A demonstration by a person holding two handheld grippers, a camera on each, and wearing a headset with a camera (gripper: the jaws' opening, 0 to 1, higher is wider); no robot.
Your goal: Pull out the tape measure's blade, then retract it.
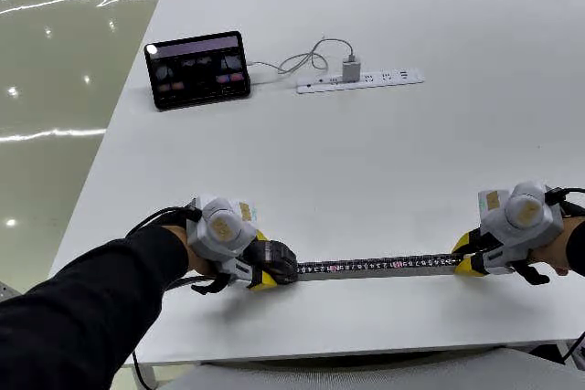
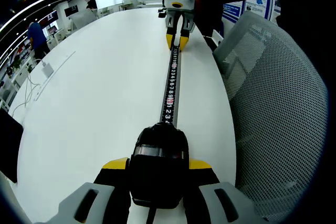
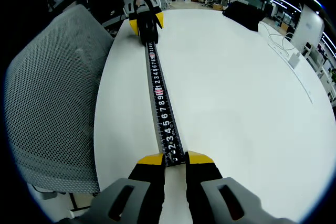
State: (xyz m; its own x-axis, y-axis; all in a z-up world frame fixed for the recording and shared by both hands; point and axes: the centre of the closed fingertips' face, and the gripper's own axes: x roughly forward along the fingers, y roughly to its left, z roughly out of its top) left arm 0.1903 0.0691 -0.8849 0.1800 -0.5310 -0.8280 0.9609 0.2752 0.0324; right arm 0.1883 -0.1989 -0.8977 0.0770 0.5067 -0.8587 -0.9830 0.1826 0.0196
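The left gripper has its two jaws squeezed onto the black tape measure, one jaw on each side of it. The tape measure sits on the white table, close to the near edge. Its blade is pulled out long and runs along the table. The right gripper is well apart from the left one. Its jaws are almost closed and pinch the tip of the blade. A tablet and a power strip lie farther back on the table.
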